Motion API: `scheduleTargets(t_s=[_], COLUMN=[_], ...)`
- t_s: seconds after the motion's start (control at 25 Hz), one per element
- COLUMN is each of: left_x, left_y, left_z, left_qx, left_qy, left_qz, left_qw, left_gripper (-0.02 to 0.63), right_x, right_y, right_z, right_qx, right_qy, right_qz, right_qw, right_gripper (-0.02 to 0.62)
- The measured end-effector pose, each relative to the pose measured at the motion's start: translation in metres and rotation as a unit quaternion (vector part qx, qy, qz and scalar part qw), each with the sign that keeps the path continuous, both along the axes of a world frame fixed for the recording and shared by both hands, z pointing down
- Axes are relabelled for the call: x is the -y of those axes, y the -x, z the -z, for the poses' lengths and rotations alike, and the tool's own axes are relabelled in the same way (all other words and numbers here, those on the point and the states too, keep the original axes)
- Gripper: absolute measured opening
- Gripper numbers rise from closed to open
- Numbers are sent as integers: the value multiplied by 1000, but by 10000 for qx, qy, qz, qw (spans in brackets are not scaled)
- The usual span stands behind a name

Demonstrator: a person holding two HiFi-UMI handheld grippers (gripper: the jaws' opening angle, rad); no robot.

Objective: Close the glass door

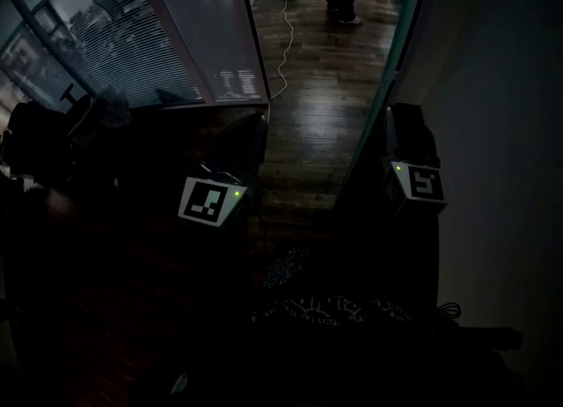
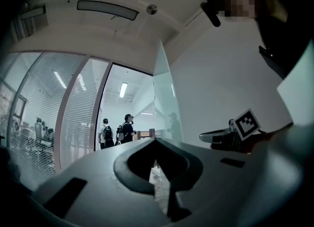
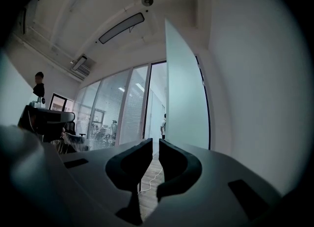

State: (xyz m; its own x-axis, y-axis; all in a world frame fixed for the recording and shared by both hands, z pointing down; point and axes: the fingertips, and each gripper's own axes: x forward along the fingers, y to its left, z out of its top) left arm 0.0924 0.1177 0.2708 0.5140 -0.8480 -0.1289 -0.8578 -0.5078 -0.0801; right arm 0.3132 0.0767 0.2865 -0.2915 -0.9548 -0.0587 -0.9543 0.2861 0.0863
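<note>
Ahead of my right gripper [image 3: 155, 141], a tall frosted glass door [image 3: 186, 98] standing open, right jaws a thin crack apart, empty, my left gripper [image 2: 156, 141] pinched shut, empty.

The left gripper [image 2: 156, 161] had a pale grey shell with dark rectangular slots and black, curved jaw pads; the right gripper [image 3: 153, 148] looked the same; each carried a white marker cube [image 1: 211, 201] printed with black squares; a small green light [image 1: 237, 192] glowed at one corner of each cube; the housings behind the cubes were black.
</note>
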Motion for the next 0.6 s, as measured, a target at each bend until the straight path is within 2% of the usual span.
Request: scheduleTargets(t_s=[0.28,0.6], left_x=[36,71], left_y=[4,-3], left_z=[3,-4], left_qx=[4,27], left_qy=[15,59], left_qz=[-149,-359], left_qw=[9999,9993], left_gripper=[2,2], right_x=[30,59], right_y=[4,0], right_z=[1,-7], right_qx=[-19,-29], right_qy=[2,88], right_qz=[-132,-236], right_qw=[9999,9997], right_gripper=[22,52])
